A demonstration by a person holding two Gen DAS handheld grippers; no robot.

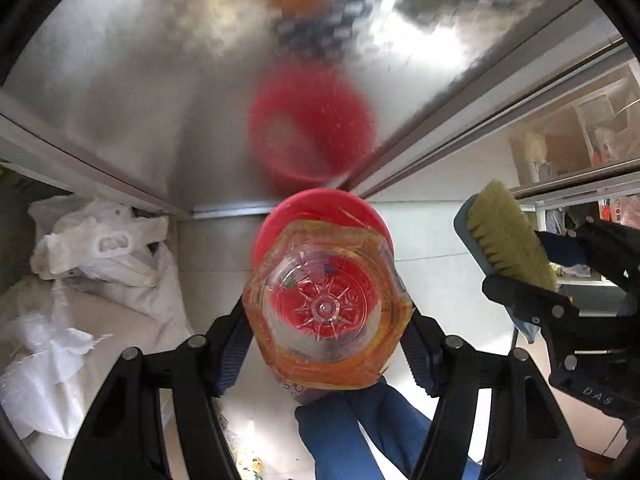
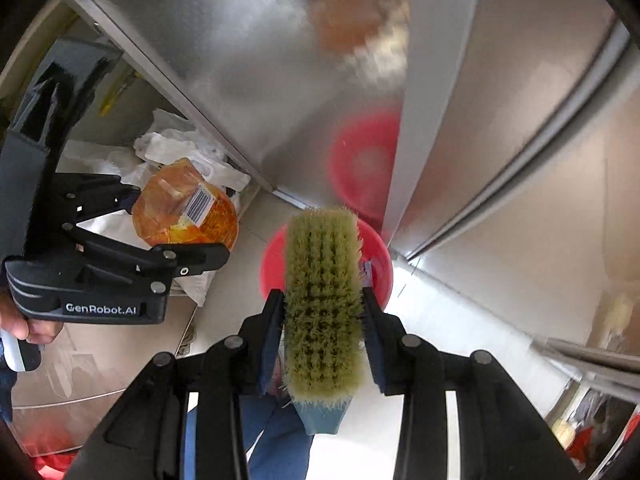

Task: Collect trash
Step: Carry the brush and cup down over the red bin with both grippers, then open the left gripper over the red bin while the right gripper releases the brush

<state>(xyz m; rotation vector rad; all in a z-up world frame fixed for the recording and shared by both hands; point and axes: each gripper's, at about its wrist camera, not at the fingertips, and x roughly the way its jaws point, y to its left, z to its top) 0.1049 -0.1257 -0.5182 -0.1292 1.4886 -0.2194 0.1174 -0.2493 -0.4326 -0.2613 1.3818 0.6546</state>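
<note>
My left gripper (image 1: pixel 326 320) is shut on an empty clear plastic bottle with an orange label (image 1: pixel 326 312), seen bottom-first; it also shows in the right wrist view (image 2: pixel 184 208), held by the left gripper (image 2: pixel 188 236). My right gripper (image 2: pixel 324 300) is shut on a scrub brush with yellow-green bristles and a blue back (image 2: pixel 322 300); the brush (image 1: pixel 508 232) and right gripper (image 1: pixel 536 276) show at the right of the left wrist view. A red basin (image 2: pixel 380 264) sits on the floor below both, also partly seen behind the bottle (image 1: pixel 316 208).
Stainless steel cabinet walls (image 1: pixel 160 100) rise right behind the basin and reflect it. White plastic bags (image 1: pixel 100 248) lie in a heap at the left. The floor is pale tile (image 2: pixel 460 320). My blue-trousered legs (image 1: pixel 360 432) are below.
</note>
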